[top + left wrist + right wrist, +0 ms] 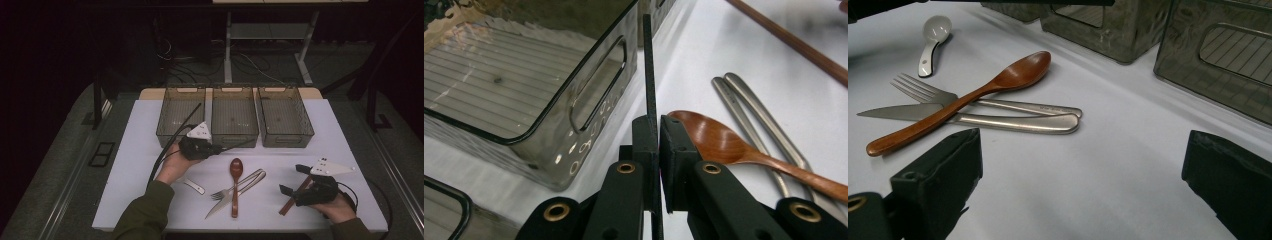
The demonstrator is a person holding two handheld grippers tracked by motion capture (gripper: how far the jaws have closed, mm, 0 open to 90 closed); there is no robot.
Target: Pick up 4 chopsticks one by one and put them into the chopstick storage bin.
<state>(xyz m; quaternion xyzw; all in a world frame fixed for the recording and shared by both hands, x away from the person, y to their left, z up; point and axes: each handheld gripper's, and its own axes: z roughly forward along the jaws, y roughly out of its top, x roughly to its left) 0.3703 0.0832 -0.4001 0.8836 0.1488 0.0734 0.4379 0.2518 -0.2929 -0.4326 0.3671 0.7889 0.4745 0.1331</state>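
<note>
- The room around me is dark; the white table (150, 200) sits lit in the middle, with desk legs and loose cables on the floor beyond its far edge.
- Three smoky clear plastic bins stand in a row along the far edge: the left bin (180, 116), the middle bin (234, 116) and the right bin (285, 116), close side by side.
- Open room: the broad strip of table between the bins and the cutlery, and the near right corner, are bare.
- My left gripper (216, 148) hangs just in front of the left and middle bins, above the table. Its jaws are pinched together on a thin black chopstick (649, 65), which runs up past the corner of a bin in the left gripper view and sticks out towards the middle bin in the high view.
- My right gripper (292, 180) rests near the right front edge with its jaws wide apart and nothing between them; a reddish-brown chopstick (296, 195) lies on the table beneath it.
- In the middle lie a wooden spoon (235, 182), a steel fork (983, 102) and a steel knife (973, 119), crossing and touching each other.
- A small white ceramic spoon (194, 186) lies just left of them, apart.
- There is faint engraving on the fork's handle, too small for me to read.
</note>
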